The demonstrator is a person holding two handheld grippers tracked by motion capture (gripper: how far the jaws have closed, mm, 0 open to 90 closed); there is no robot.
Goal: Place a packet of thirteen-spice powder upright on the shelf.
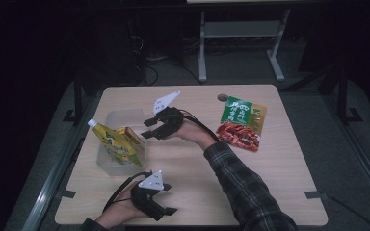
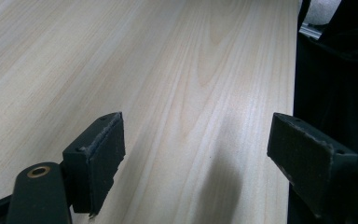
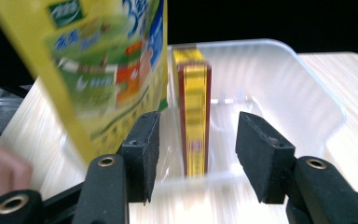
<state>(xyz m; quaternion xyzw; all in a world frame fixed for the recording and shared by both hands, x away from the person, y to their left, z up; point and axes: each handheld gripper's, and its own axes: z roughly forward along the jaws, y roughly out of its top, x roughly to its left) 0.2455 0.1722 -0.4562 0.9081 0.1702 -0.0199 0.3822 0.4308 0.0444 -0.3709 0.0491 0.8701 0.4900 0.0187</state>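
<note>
A clear plastic bin stands on the left of the wooden table. In it lean a yellow drink pouch with a white cap and a yellow-and-red box. My right gripper hovers at the bin's right rim, open, with nothing between its pads. In the right gripper view the box stands upright just beyond the gripper, with the pouch to its left inside the bin. My left gripper rests near the front edge, open over bare table; its pads hold nothing.
A green-and-red snack bag lies flat at the back right of the table. A small round grey disc sits near the back edge. A grey metal stand is on the floor beyond the table.
</note>
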